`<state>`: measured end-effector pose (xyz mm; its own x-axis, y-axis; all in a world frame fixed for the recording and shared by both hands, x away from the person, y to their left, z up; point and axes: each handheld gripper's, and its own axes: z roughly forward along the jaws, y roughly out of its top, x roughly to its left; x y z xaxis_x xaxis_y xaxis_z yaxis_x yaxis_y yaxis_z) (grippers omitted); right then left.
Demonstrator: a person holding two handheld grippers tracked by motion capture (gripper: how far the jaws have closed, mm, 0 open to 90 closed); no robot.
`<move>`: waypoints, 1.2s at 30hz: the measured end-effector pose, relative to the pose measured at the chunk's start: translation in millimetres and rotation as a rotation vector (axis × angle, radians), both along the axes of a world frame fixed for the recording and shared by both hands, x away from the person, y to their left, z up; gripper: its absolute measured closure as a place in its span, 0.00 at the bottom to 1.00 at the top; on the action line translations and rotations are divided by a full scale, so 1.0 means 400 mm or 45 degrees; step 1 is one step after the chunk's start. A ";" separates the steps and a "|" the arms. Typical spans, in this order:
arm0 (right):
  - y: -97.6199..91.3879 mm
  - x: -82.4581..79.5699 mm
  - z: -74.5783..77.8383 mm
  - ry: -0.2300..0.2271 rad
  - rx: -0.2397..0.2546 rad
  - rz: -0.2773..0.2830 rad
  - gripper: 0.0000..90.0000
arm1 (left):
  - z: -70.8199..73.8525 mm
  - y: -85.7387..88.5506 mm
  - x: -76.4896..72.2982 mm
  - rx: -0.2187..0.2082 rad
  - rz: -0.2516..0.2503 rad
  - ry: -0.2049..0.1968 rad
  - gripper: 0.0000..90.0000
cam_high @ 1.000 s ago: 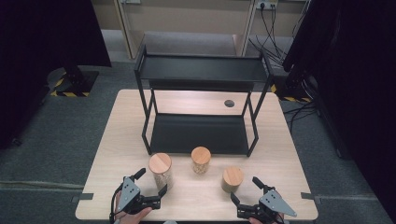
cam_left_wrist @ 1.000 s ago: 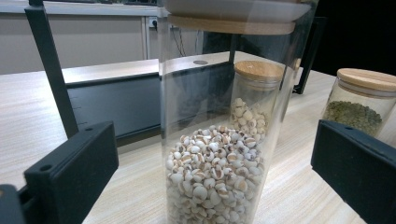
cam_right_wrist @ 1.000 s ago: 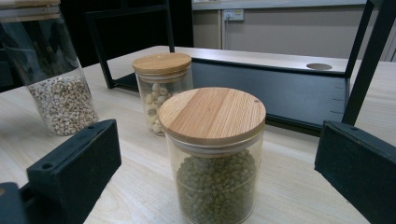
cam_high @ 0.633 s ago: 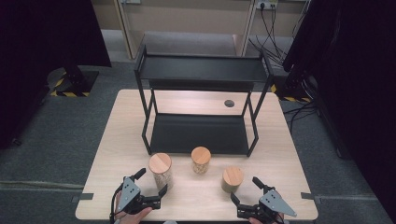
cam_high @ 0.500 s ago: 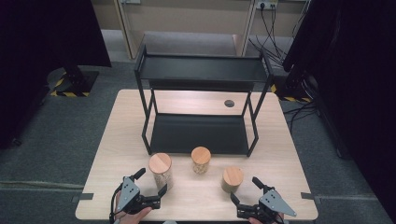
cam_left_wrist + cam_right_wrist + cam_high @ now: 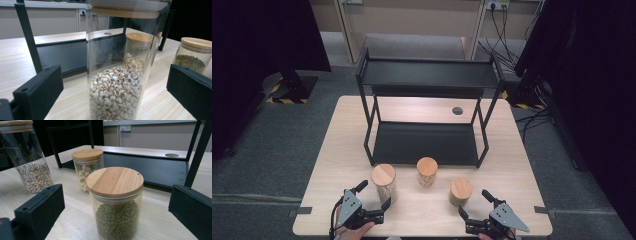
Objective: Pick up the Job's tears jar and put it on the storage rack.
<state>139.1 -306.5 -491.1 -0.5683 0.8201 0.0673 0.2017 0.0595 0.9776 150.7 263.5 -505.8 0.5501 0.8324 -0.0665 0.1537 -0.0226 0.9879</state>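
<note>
- Your left tool (image 6: 373,197) sits at the bench's (image 6: 332,165) near edge, jaws spread wide. The tall jar (image 6: 384,183) stands between them, close in front, touching neither pad.
- The tall jar, seen from the left tool's camera (image 6: 117,75), is clear glass with a wooden lid, about half full of pale grains, upright on the bench.
- The mid jar (image 6: 427,171) stands near the centre, just in front of the rack's (image 6: 427,75) lower shelf. It has a wooden lid and holds larger pale beans, as your right tool's camera (image 6: 87,168) shows.
- The rack is a black two-tier frame set on the far half of the bench. Both shelves are bare, and a round hole (image 6: 457,110) in the benchtop shows behind its right side.
- The short jar (image 6: 460,193) is upright to the right, with a wooden lid and green beans (image 6: 116,221) inside.
- Your right tool (image 6: 474,202) rests at the near edge, jaws wide apart, with the short jar just ahead, centred between them and untouched.
</note>
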 end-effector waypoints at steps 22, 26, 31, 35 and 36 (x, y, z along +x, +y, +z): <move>-0.001 0.000 -0.001 0.006 0.015 -0.002 0.01 | 0.001 -0.005 -0.002 -0.010 0.000 -0.004 0.00; 0.000 0.001 -0.002 0.005 0.015 -0.002 0.01 | 0.002 -0.004 0.000 -0.029 -0.002 0.000 0.00; 0.000 0.001 -0.003 0.006 0.015 0.000 0.01 | 0.004 -0.005 0.005 -0.041 -0.003 0.010 0.00; -0.001 0.001 -0.003 0.005 0.020 0.000 0.01 | 0.007 -0.011 0.009 -0.038 -0.006 0.007 0.00; -0.001 0.001 -0.004 0.006 0.019 0.000 0.01 | 0.010 -0.014 0.010 -0.031 -0.010 0.001 0.01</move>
